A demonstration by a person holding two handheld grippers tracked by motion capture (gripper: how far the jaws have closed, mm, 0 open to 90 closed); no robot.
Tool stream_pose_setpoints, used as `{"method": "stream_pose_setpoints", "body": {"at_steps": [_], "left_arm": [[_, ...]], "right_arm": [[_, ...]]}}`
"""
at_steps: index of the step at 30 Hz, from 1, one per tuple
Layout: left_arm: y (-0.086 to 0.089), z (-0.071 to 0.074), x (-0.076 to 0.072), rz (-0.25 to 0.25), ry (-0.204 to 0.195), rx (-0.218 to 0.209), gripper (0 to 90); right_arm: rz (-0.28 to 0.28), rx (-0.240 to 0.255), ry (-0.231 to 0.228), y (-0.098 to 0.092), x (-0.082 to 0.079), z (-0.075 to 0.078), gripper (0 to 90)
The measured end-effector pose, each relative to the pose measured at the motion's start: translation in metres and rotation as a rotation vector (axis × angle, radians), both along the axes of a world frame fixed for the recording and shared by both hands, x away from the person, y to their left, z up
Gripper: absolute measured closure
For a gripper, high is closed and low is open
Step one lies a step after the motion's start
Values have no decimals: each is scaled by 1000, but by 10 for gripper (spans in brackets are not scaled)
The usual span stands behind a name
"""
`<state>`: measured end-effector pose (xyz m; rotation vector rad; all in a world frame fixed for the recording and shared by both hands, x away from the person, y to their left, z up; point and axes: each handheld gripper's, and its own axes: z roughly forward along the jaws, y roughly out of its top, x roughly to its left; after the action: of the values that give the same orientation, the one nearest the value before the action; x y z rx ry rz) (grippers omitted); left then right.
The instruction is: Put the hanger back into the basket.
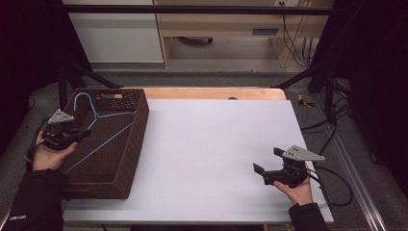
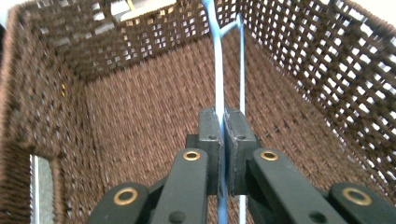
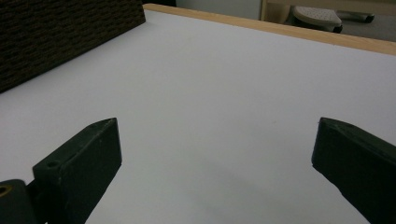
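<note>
Left claw [image 1: 82, 134] sits over the left rim of the basket [image 1: 127, 159], held in the person's left hand [image 1: 48, 153]. Its jaws are pinched tight on the blue hanger [image 1: 98, 115]. In the left gripper view the pads meet on one thin blue wire of the hanger [image 2: 218, 70], which runs straight up between them toward the far wall; a second, paler wire runs just beside it on the right and joins it near the top. The claw [image 2: 222, 122] points into the basket [image 2: 140, 116], over the woven floor.

Hanger: in the high view it lies inside the basket, hook end toward the far left corner, long wires slanting across the interior toward the near left. Whether it rests on the basket floor or hangs clear, cannot tell.

Basket: dark brown wicker, rectangular, open top, standing on the left end of the bench [image 1: 211, 144], with its near left corner past the edge of the white surface. A cut-out handle shows in the far wall.

Right claw [image 1: 266, 161] is well apart from the basket, near the right front of the bench, held in the right hand [image 1: 300, 190]. Jaws stand wide apart with nothing between them; in the right gripper view the claw [image 3: 217, 147] looks across bare white surface, with a basket corner [image 3: 56, 37] at upper left and the wooden far edge of the bench [image 3: 280, 30] beyond.
</note>
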<state>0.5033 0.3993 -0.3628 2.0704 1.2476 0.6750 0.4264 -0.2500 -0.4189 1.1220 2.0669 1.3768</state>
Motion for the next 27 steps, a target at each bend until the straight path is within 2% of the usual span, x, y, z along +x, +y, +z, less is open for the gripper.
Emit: {"method": "stream_pose_setpoints", "body": {"at_steps": [3, 5, 7, 8, 10, 13, 14, 20, 25, 27], "left_arm": [[2, -5, 0, 22, 30, 0, 865], [3, -8, 1, 29, 61, 21, 862], [4, -12, 0, 40, 86, 22, 858], [6, -12, 0, 40, 86, 30, 855], [6, -13, -2, 55, 96, 6, 833], [9, -11, -8, 56, 98, 12, 778], [10, -10, -10, 58, 95, 2, 773], [11, 1, -30, 44, 12, -92, 662], [-2, 11, -48, -2, -82, -165, 503], [-10, 15, -53, -23, -121, -193, 470]], "right_arm": [[0, 1, 0, 0, 0, 0, 21], [0, 1, 0, 0, 0, 0, 21], [0, 1, 1, 0, 0, 0, 21], [0, 2, 2, 1, 0, 0, 21], [-1, 2, 0, 0, 0, 0, 21], [-3, 5, 0, 0, 0, 0, 21], [-2, 5, -1, 0, 0, 0, 21], [-3, 13, 0, 0, -1, 1, 21], [-6, 16, -3, -1, -1, 2, 20], [-8, 16, -3, 0, -1, 1, 20]]}}
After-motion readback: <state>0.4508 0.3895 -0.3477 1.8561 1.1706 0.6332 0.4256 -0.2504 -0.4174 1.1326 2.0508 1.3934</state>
